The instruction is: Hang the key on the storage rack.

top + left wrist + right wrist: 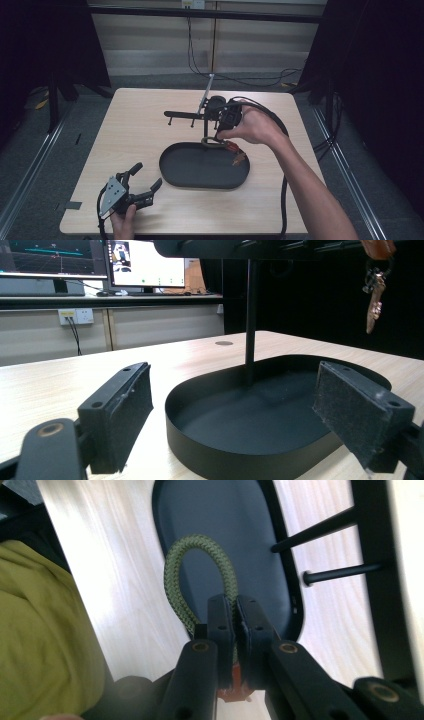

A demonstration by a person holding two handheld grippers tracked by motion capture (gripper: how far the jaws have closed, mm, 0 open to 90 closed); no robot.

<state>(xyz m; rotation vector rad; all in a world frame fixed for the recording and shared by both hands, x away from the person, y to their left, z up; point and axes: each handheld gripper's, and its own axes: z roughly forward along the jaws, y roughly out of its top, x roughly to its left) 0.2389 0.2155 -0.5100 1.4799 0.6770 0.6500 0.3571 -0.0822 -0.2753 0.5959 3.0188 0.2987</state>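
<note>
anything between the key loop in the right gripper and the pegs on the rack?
Nothing visible. The right gripper is shut on the green cord loop, which hangs free above the black tray. The rack's pegs stick out bare beside it, open air between. The left gripper rests far off.

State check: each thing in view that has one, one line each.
Right hand-held gripper: shut on the green cord loop, held above the tray.
Green cord loop: pinched at its base, arching free beyond the jaws.
Keys: hanging in the air from the loop.
Left hand-held gripper: open, holding nothing, on the table near the tray.
Black tray: upright on the table, nothing in it.
Black peg stand: upright, pegs bare.
</note>
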